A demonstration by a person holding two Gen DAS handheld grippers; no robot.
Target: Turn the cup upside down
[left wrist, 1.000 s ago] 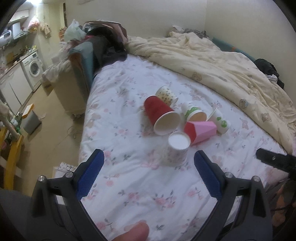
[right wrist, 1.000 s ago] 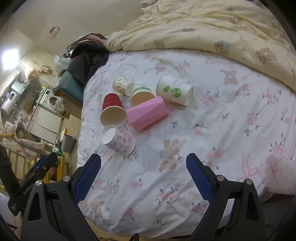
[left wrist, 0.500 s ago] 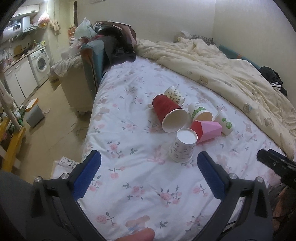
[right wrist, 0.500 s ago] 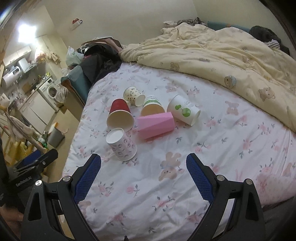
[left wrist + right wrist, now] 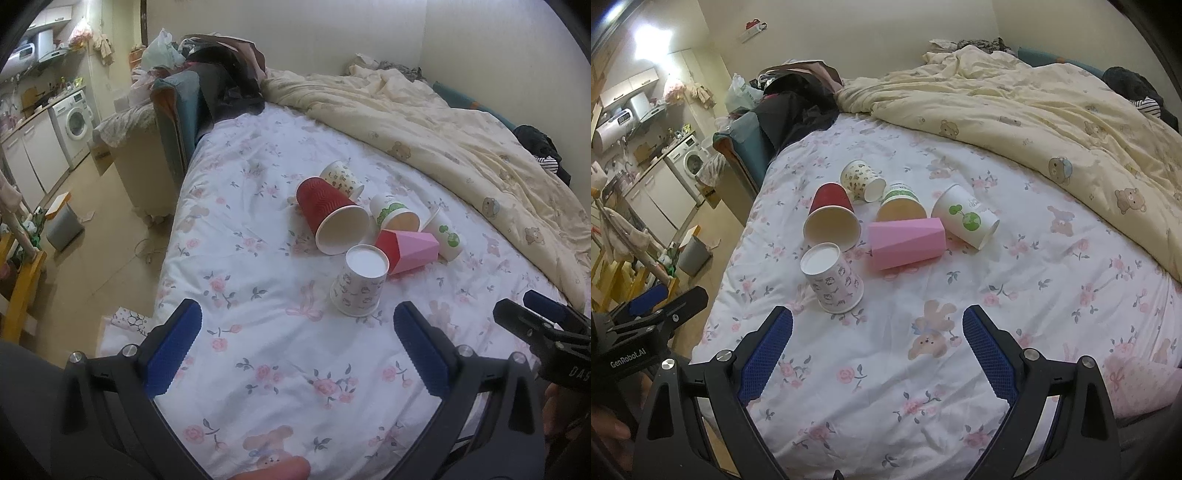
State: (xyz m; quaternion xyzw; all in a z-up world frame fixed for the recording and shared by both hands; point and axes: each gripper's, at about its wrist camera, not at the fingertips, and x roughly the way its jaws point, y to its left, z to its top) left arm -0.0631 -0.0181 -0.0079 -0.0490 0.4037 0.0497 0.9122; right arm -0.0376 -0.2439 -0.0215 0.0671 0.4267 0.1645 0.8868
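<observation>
Cups (image 5: 369, 225) lying clustered mid-frame on bedsheet (image 5: 258, 332), patterned cup (image 5: 357, 283) already standing base-up, nearest and just ahead of left gripper (image 5: 295, 350), right gripper (image 5: 877, 350) facing it upper-left, both gaping wide and holding nothing.

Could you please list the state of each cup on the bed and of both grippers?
Patterned cup: upside down, base up.
Red cup: on its side.
Pink cup: on its side.
Green-banded cup: on its side.
Globe cup: on its side.
Cream printed cup: on its side.
Left gripper: open.
Right gripper: open.
</observation>
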